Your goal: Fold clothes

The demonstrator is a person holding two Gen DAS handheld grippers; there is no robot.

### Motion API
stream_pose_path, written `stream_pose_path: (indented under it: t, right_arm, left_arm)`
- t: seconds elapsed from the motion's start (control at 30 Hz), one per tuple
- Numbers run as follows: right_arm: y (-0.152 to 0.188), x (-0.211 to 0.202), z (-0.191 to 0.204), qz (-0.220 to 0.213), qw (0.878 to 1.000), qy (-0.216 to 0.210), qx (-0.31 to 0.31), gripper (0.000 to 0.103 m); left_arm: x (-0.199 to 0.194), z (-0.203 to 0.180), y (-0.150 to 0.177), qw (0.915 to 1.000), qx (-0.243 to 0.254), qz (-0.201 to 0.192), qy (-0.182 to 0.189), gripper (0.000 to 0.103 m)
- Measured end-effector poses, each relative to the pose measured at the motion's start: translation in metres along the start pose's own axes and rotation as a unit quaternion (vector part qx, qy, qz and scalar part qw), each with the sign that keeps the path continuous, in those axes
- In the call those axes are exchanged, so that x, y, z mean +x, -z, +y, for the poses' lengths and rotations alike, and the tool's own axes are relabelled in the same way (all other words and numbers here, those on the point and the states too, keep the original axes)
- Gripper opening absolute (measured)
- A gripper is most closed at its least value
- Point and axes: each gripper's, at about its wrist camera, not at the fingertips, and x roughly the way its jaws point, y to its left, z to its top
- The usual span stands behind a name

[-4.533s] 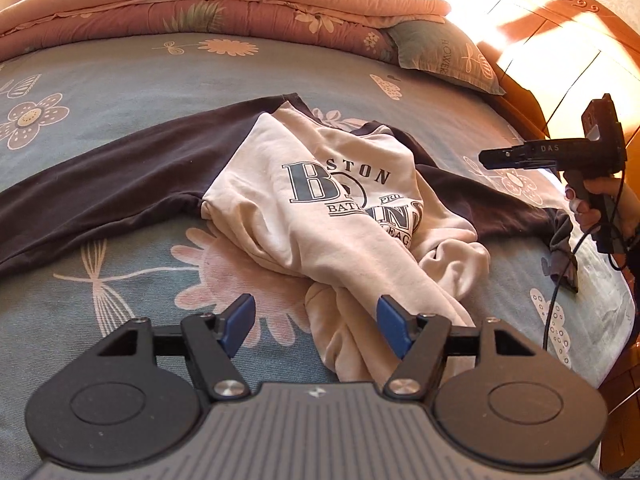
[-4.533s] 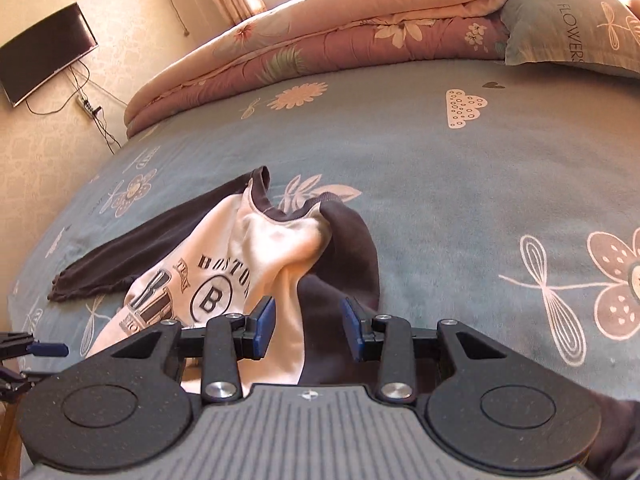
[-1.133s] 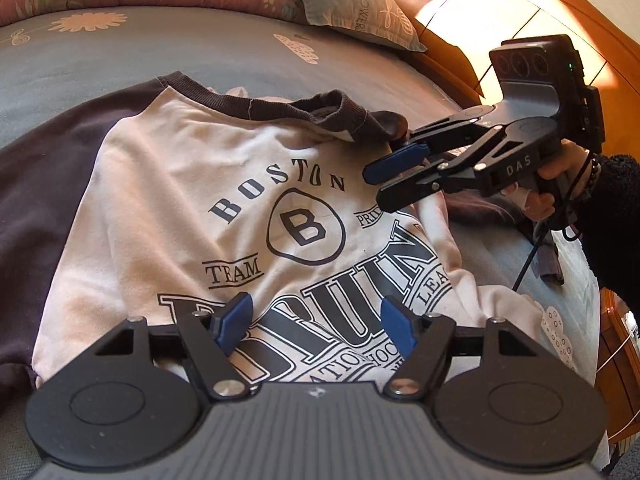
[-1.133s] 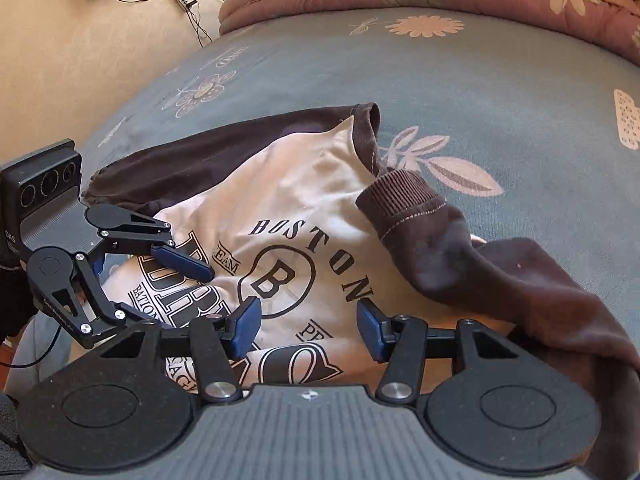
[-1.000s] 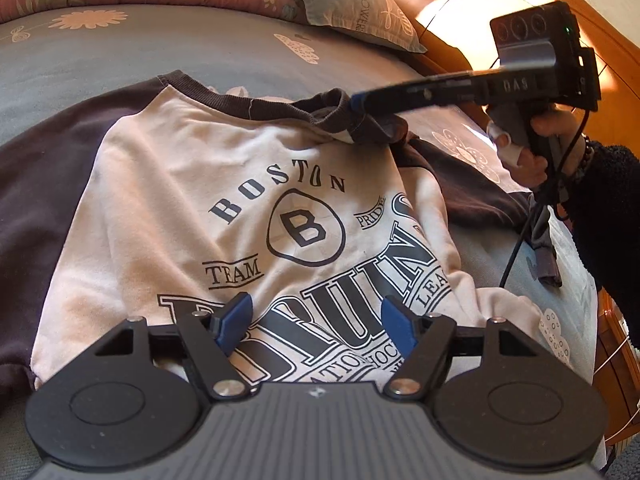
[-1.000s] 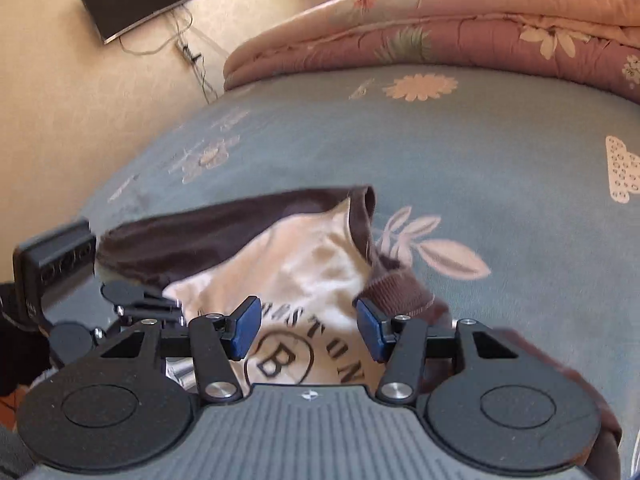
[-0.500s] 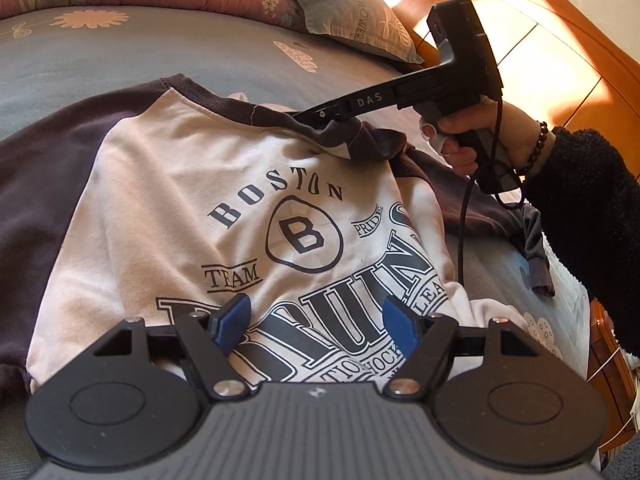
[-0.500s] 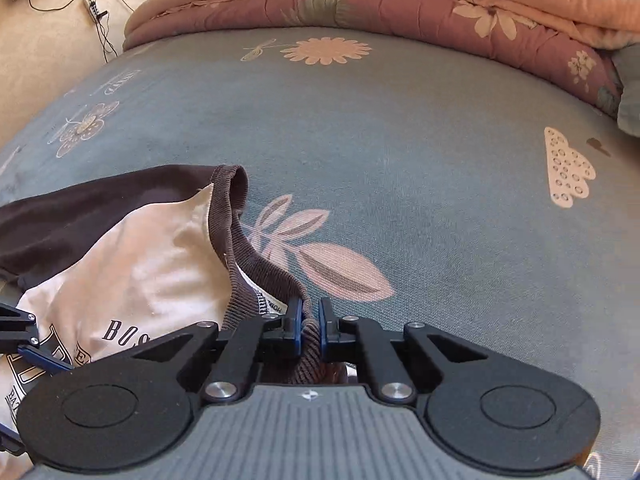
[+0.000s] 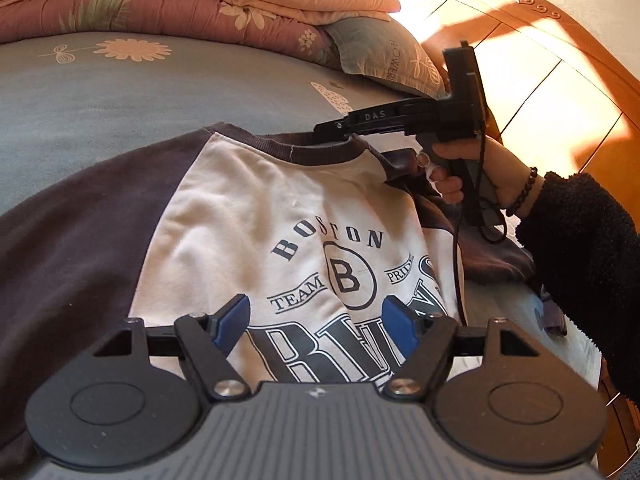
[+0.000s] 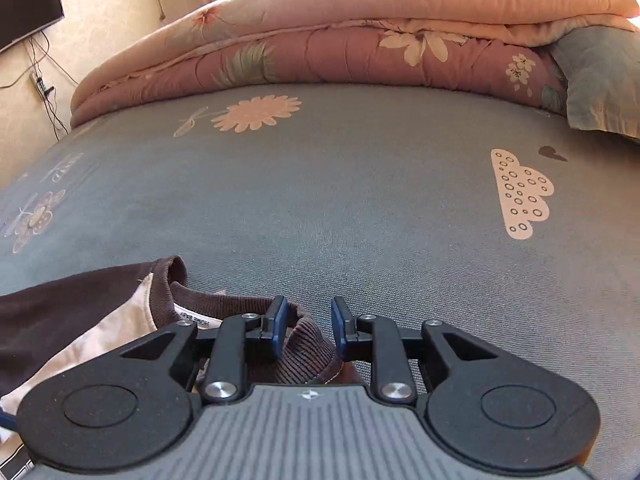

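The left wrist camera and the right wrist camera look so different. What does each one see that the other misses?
Only the left wrist view shows the sweatshirt's printed front, the hand holding the right gripper at the collar, the wooden headboard, and the left gripper with its jaws wide apart over the print.

Only the right wrist view shows the wall television, and close up, the right gripper's jaws opening with the ribbed collar between them.

Both show the sweatshirt, the blue flowered bedsheet, the folded pink quilt and the pillow.
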Motion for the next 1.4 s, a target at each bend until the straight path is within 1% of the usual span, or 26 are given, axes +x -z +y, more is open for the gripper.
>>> stream_pose_path:
  t: [0.1, 0.17, 0.23, 0.3, 0.33, 0.37, 0.43, 0.47, 0.5, 0.57, 0.6, 0.63, 0.7, 0.77, 0.83, 0.87, 0.9, 0.97, 1.0, 1.07, 1.13, 1.2, 1.23, 1.27, 1.37, 1.4]
  right_arm:
    - [0.006, -0.03, -0.009, -0.013, 0.999, -0.03, 0.007, 0.037]
    - [0.01, -0.045, -0.017, -0.017, 0.998, -0.054, 0.02, 0.041]
    - [0.017, -0.052, -0.026, -0.019, 0.997, -0.069, 0.036, 0.042]
    - [0.022, -0.053, -0.03, -0.019, 0.996, -0.07, 0.043, 0.042]
    - [0.025, -0.054, -0.033, -0.02, 0.996, -0.07, 0.046, 0.042]
    - [0.028, -0.054, -0.035, -0.02, 0.996, -0.071, 0.049, 0.042]
    - [0.033, -0.054, -0.035, -0.022, 0.996, -0.073, 0.046, 0.042]
    - [0.036, -0.054, -0.034, -0.021, 0.996, -0.073, 0.039, 0.042]
    - [0.038, -0.055, -0.033, -0.021, 0.996, -0.075, 0.033, 0.042]
    - [0.041, -0.055, -0.033, -0.021, 0.996, -0.077, 0.027, 0.042]
    - [0.043, -0.055, -0.032, -0.022, 0.996, -0.078, 0.024, 0.042]
    - [0.045, -0.055, -0.032, -0.025, 0.996, -0.077, 0.022, 0.042]
    - [0.048, -0.054, -0.031, -0.025, 0.997, -0.071, 0.019, 0.042]
    - [0.05, -0.053, -0.029, -0.024, 0.997, -0.068, 0.011, 0.042]
    - [0.051, -0.054, -0.028, -0.023, 0.997, -0.068, 0.002, 0.042]
    - [0.051, -0.055, -0.027, -0.027, 0.997, -0.066, -0.003, 0.044]
    - [0.05, -0.058, -0.026, -0.033, 0.997, -0.065, -0.01, 0.052]
    - [0.047, -0.061, -0.023, -0.043, 0.997, -0.059, -0.028, 0.063]
    - [0.045, -0.063, -0.022, -0.049, 0.997, -0.056, -0.037, 0.065]
    - [0.039, -0.06, -0.019, -0.047, 0.996, -0.056, -0.06, 0.065]
    - [0.032, -0.05, -0.015, -0.037, 0.995, -0.047, -0.085, 0.065]
    - [0.026, -0.041, -0.014, -0.028, 0.994, -0.042, -0.094, 0.065]
    - [0.023, -0.04, -0.015, -0.034, 0.994, -0.042, -0.091, 0.065]
    - [0.021, -0.039, -0.015, -0.041, 0.994, -0.042, -0.087, 0.065]
    - [0.017, -0.038, -0.025, -0.058, 0.995, -0.064, -0.053, 0.065]
    - [0.017, -0.032, -0.028, -0.047, 0.996, -0.064, -0.051, 0.065]
  left_arm:
    - [-0.003, 0.015, -0.028, 0.9992, 0.016, -0.023, -0.029, 0.073]
    - [0.008, 0.035, -0.051, 0.9982, 0.016, -0.027, -0.05, 0.072]
    - [0.025, 0.054, -0.074, 0.9965, 0.02, -0.029, -0.075, 0.07]
    - [0.052, 0.076, -0.095, 0.9954, 0.015, -0.022, -0.092, 0.064]
    - [0.064, 0.085, -0.101, 0.9949, 0.01, -0.02, -0.098, 0.053]
    - [0.073, 0.091, -0.106, 0.9947, 0.006, -0.019, -0.101, 0.049]
    - [0.095, 0.097, -0.112, 0.9957, 0.015, -0.01, -0.091, 0.049]
    - [0.104, 0.096, -0.111, 0.9965, 0.029, -0.002, -0.079, 0.05]
    - [0.11, 0.094, -0.111, 0.996, 0.045, 0.002, -0.077, 0.05]
    - [0.124, 0.088, -0.105, 0.993, 0.081, 0.018, -0.084, 0.052]
    - [0.127, 0.082, -0.1, 0.9897, 0.104, 0.014, -0.097, 0.052]
    - [0.128, 0.077, -0.097, 0.9878, 0.114, 0.013, -0.105, 0.05]
    - [0.123, 0.069, -0.092, 0.9852, 0.126, 0.022, -0.114, 0.043]
    - [0.113, 0.065, -0.087, 0.9846, 0.128, 0.034, -0.114, 0.024]
    - [0.103, 0.061, -0.08, 0.9828, 0.134, 0.043, -0.119, 0.008]
    - [0.098, 0.058, -0.075, 0.9817, 0.139, 0.044, -0.122, 0.005]
    - [0.093, 0.055, -0.071, 0.9795, 0.147, 0.042, -0.131, 0.005]
    - [0.085, 0.053, -0.065, 0.9777, 0.151, 0.033, -0.142, 0.004]
    - [0.082, 0.051, -0.062, 0.9768, 0.153, 0.028, -0.148, 0.004]
    - [0.074, 0.053, -0.06, 0.9774, 0.146, 0.016, -0.152, 0.004]
    - [0.062, 0.055, -0.063, 0.9777, 0.135, -0.01, -0.161, 0.004]
    - [0.053, 0.062, -0.069, 0.9792, 0.115, -0.023, -0.165, 0.004]
    - [0.049, 0.066, -0.071, 0.9798, 0.105, -0.029, -0.167, 0.004]
    - [0.047, 0.071, -0.073, 0.9817, 0.091, -0.029, -0.165, 0.004]
    - [0.061, 0.076, -0.067, 0.9789, 0.104, 0.013, -0.175, 0.004]
    - [0.067, 0.077, -0.063, 0.9777, 0.108, 0.024, -0.179, 0.004]
